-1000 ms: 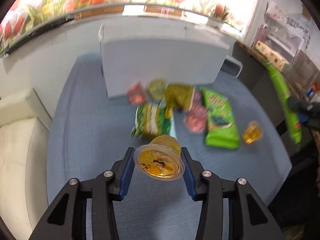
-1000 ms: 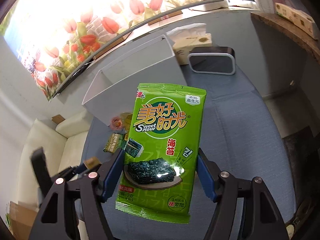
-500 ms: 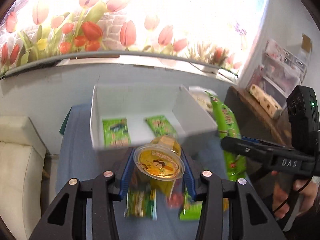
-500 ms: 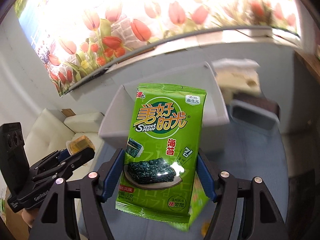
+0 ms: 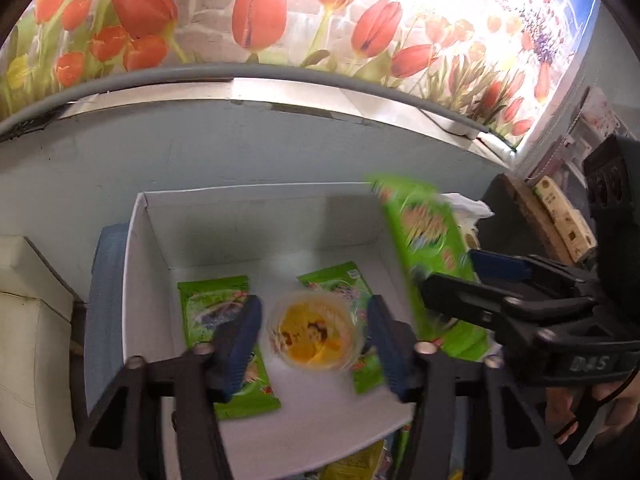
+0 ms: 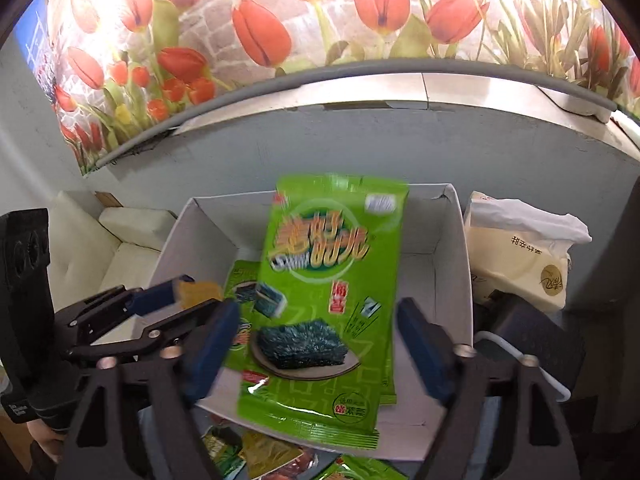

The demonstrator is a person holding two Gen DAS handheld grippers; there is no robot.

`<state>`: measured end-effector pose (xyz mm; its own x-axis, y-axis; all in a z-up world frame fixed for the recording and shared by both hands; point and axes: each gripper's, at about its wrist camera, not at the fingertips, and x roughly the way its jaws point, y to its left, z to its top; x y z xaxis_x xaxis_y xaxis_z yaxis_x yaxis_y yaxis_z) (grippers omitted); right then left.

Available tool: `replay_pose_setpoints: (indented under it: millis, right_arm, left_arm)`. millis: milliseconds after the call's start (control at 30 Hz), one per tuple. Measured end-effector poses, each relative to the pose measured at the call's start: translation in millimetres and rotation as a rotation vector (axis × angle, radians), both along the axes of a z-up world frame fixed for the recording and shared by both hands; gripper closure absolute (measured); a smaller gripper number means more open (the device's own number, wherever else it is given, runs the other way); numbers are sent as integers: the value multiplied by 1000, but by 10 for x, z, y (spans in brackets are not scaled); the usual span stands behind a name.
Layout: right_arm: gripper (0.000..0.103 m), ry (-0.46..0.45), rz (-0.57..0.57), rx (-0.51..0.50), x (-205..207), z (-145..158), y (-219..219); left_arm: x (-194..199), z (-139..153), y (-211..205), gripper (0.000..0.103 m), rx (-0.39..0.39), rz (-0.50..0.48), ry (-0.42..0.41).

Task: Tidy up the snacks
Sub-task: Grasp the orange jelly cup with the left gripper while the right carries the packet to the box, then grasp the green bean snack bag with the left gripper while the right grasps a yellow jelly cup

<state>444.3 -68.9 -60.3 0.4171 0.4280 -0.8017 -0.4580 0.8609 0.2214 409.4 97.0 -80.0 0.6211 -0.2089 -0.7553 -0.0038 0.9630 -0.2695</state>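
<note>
A white open box (image 5: pixel 144 264) sits against the wall, with two green seaweed packets (image 5: pixel 208 308) flat inside. My left gripper (image 5: pixel 314 334) is open above the box, and a yellow jelly cup (image 5: pixel 316 336) is loose and blurred between its fingers. My right gripper (image 6: pixel 316 344) is open over the box (image 6: pixel 452 248), and a green seaweed packet (image 6: pixel 324 280) is loose and blurred between its fingers. That packet (image 5: pixel 424 240) also shows in the left wrist view by the box's right wall.
A tissue pack (image 6: pixel 520 252) stands right of the box. More snack packets (image 6: pixel 264 456) lie on the table in front of the box. A white cushion (image 5: pixel 28 320) sits at the left. A tulip mural covers the wall behind.
Both grippers have moved forward over the box and opened. The jelly cup and the seaweed packet are now loose and dropping into the box.
</note>
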Motion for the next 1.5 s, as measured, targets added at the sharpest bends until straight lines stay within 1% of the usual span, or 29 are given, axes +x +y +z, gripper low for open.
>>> replay_pose_setpoints:
  millis: [33,67,100,200,300,367,500,600,667,767,800,833,933,1000,1067,1133,1267,1333,1400,1467,1500]
  right_arm:
    - [7,-26,-10,-19,6,-7,-26]
    - [4,-45,-21,-29,3,-2,-57]
    - [0,-61,-34,-27,-5,11,-110]
    - [0,-75,-58,17,-58,59,-258]
    - [0,-92,-59,23,-182,100,-328]
    - [0,-106,-48,28,-276,132,-343]
    - [0,-143,-41,18,-554,214,-391]
    - [0,-184,-24,40,-864,280,-480]
    - [0,-216,-9,12,-1106,301,-533]
    - [0,-296,-15,-37,-1437,313,-603]
    - [0,-299,-14,-36,-1526,301,-635]
    - [0,-306,-20,-32,-1625,270,-681]
    - [0,-282,-32,-28,-1894,92,-813]
    - [0,-262,-47,-53,-2022,-75,-870]
    - [0,-227,-53,-93,-2149,-321,-912]
    - [0,-175,-49,-118,-2266,-567,-958]
    - [0,-98,-56,-149,-2355,-1001,-1017]
    - [1,-89,-62,-169,-2357,-1122,-1022]
    - [1,-85,-61,-161,-2356,-1187,-1028]
    - [14,-80,-61,-160,-2320,-1260,-1032]
    - [34,-67,-58,-175,-2291,-1309,-1025]
  left_arm:
    - [16,-36,17,19,5,6,9]
    - [29,-75,39,6,-13,3,21]
    - [27,-104,57,1,-37,-7,21]
    - [-26,-125,85,0,-58,-11,9]
    - [-106,-88,89,0,-66,-22,-5]
    - [-180,-28,59,0,-57,-31,-23]
    - [-385,138,-56,0,-1,-55,-60]
    - [-651,247,-133,0,51,-64,-103]
    - [-851,274,-161,0,74,-61,-121]
    - [-1145,264,-200,0,109,-56,-127]
    - [-1283,249,-214,0,120,-51,-132]
    - [-1380,236,-225,0,126,-49,-137]
    - [-1678,129,-256,0,146,-22,-139]
    - [-1834,13,-268,0,132,-8,-122]
    - [-2013,-142,-269,0,82,-1,-99]
    - [-2154,-279,-307,0,81,7,-72]
    - [-2378,-504,-346,0,58,16,-32]
    - [-2465,-605,-351,0,50,22,-13]
    - [-2526,-669,-342,0,52,33,-3]
    - [-2570,-737,-338,0,64,44,14]
    - [-2588,-770,-326,0,69,46,21]
